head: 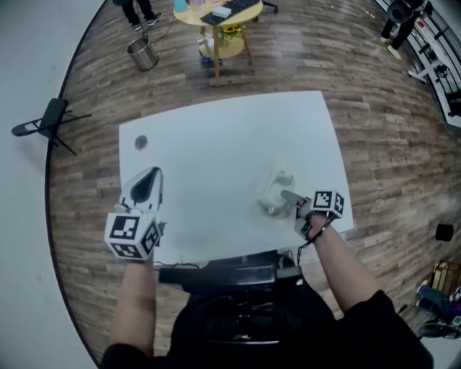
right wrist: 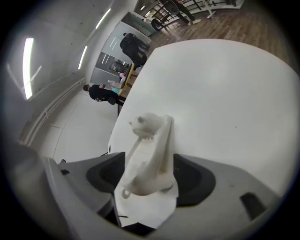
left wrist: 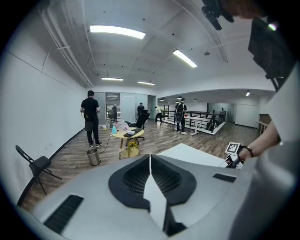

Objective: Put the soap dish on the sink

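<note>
at table (head: 216,137) edge, right gripper (head: 291,199) clamps soap dish (right wrist: 151,152) lengthwise outward; left gripper (head: 149,178) closed.

The white table (head: 230,137) lies bare across its middle, far side and right corner, so a gripper could pass anywhere there. Only 2 things break its surface. One is a small grey round spot (head: 140,142) near the upper left corner; whether it is flat or raised cannot be told. The other is the soap dish (head: 274,193) at lower right, filling the gap between the right gripper's (head: 288,197) jaws. Off the table, a black folding chair (head: 47,122) at left, a metal bin (head: 143,54) and a yellow round table (head: 216,18) at top stand well apart from it.
</note>
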`<state>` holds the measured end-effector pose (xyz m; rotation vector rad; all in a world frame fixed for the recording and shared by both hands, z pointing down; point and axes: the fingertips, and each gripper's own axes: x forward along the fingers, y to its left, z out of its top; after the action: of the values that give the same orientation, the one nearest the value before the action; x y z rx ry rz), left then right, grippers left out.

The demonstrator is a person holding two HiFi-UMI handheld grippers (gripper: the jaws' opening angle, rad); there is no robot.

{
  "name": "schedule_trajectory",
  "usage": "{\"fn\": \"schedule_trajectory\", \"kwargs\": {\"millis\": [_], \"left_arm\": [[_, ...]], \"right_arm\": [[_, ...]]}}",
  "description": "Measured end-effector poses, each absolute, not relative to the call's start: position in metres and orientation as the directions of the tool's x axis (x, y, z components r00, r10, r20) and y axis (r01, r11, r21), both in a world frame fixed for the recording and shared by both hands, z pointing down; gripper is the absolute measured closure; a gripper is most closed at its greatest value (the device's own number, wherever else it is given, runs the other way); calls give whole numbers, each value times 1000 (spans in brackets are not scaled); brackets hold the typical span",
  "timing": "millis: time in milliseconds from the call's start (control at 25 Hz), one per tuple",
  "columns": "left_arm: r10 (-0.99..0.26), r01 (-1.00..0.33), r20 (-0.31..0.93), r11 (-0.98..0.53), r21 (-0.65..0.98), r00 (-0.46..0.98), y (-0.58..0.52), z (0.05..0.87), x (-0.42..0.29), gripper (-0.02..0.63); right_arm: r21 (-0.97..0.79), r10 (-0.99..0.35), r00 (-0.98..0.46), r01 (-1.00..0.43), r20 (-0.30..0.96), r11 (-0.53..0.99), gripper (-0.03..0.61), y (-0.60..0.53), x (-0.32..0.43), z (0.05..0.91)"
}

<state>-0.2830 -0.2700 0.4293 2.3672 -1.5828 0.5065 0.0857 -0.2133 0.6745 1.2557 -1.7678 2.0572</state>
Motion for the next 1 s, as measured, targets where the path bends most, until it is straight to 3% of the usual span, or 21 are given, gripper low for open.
{"fn": "schedule_trajectory", "kwargs": {"millis": [520, 720, 840, 1000], "left_arm": [[-830, -915, 411, -403, 24, 377, -237, 425, -262, 600], [-828, -911, 407, -413, 21, 385, -233, 423, -261, 600], [-829, -907, 397, -421, 20, 393, -232, 422, -258, 600], [-828, -904, 391, -427, 25, 402, -233, 418, -252, 600]], "right_arm": [[-788, -460, -647, -560, 608, -255, 244, -195, 90, 649], [-825, -525, -656, -536, 542, -182, 245, -203, 84, 625], [-822, -570, -638, -556, 518, -125, 296, -212, 87, 610], [-801, -596, -643, -599, 481, -1, 302, -224, 83, 581]]}}
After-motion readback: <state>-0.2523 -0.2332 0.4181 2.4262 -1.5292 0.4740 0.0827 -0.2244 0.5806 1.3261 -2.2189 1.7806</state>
